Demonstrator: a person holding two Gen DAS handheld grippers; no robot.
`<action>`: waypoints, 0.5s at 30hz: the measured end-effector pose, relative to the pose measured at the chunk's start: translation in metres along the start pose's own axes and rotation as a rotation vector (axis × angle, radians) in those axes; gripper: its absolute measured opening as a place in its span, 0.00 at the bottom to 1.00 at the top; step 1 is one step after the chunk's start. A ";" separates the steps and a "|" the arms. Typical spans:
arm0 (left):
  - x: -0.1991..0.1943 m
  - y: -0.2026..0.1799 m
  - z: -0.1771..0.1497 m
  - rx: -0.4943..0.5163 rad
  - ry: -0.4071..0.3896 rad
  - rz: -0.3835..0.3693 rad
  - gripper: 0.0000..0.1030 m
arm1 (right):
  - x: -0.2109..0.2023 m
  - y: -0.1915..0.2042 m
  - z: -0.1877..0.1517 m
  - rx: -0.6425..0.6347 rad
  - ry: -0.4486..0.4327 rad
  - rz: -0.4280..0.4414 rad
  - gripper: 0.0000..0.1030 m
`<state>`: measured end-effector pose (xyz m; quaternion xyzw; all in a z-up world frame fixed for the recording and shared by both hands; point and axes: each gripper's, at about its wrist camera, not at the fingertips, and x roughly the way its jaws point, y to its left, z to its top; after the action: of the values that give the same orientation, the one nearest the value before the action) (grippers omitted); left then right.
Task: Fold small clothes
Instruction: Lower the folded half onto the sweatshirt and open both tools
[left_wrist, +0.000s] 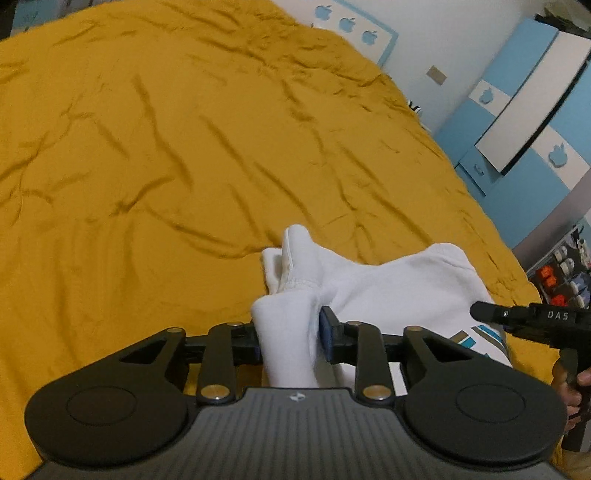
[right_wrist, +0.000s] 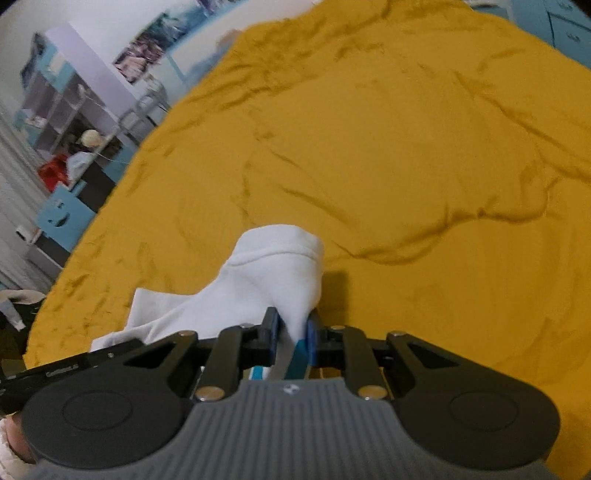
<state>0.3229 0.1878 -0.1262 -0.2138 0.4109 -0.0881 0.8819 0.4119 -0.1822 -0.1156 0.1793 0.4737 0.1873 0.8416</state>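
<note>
Legible writing: the letters "DAS" in white on the black body of your right gripper (left_wrist: 480, 312), readable only in the left wrist view, where that tool enters just to the right of your left gripper (left_wrist: 290, 334). A faint white marking sits on the dark bar left of the right gripper (right_wrist: 293, 326) in its own view; you cannot read it there. The white garment (left_wrist: 399, 284) carries teal, tan and grey stripes near its lower edge, with no readable text.

Left gripper: the fingers stand partly spread with a thick bunch of the white garment between them; the blue pad (left_wrist: 325, 328) on the right finger lies against the cloth, and the frame does not settle whether the left pad presses it.

Right gripper: the fingers are pressed nearly together, pinching a fold of the white garment (right_wrist: 273, 273) between the blue pads.

The garment lies bunched on the mustard bedspread (left_wrist: 147, 147), directly ahead of both claws and held between them.

View differences: the left wrist view alone shows blue and white cupboards with apple cut-outs (left_wrist: 517, 110). The right wrist view alone shows shelving (right_wrist: 74, 118) and wall posters (right_wrist: 140, 59) beyond the left of the claw.
</note>
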 end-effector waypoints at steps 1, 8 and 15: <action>-0.001 0.004 -0.001 -0.013 0.000 -0.006 0.38 | 0.004 -0.004 0.000 0.007 0.006 -0.005 0.11; -0.024 0.009 -0.006 -0.024 -0.029 0.033 0.47 | -0.013 -0.001 -0.003 -0.011 -0.016 -0.095 0.23; -0.066 0.004 -0.017 -0.010 -0.067 0.187 0.47 | -0.078 0.002 -0.017 -0.038 -0.090 -0.154 0.24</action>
<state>0.2669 0.2077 -0.0921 -0.1820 0.3997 0.0038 0.8984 0.3591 -0.2159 -0.0656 0.1343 0.4442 0.1227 0.8773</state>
